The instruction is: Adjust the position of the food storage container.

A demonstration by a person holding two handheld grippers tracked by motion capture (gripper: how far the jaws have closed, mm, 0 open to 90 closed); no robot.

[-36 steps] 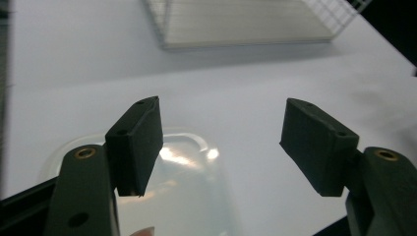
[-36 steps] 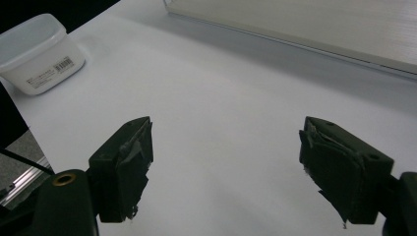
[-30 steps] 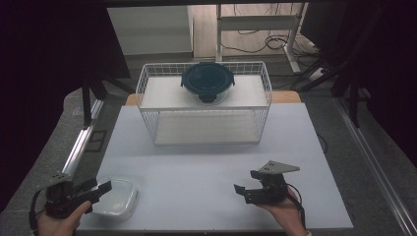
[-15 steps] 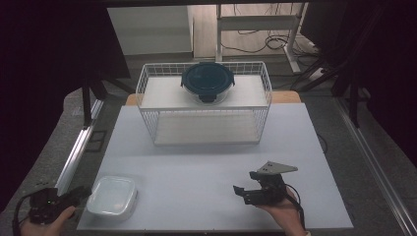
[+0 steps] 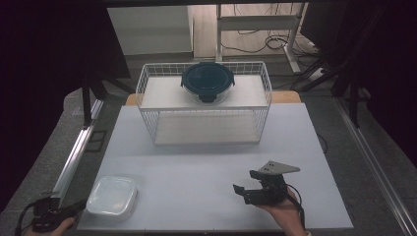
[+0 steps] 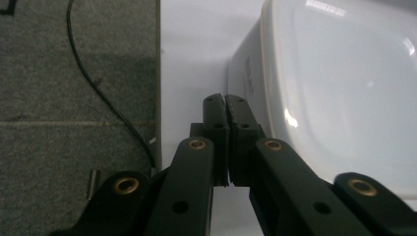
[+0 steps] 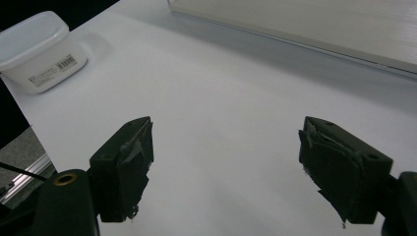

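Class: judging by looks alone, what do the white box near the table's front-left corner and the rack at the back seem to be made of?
White box: probably plastic, smooth and semi-glossy; it shows soft highlights, rounded moulded corners and a barcode label. Rack: likely white-coated metal wire, seen in its thin grid mesh.

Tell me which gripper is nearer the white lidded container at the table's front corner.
Left. The left gripper sits just off the table edge beside the white container, jaws shut. The right gripper rests open, well across the table.

left claw [image 6: 226, 105] closed, right claw [image 7: 223, 169] agape
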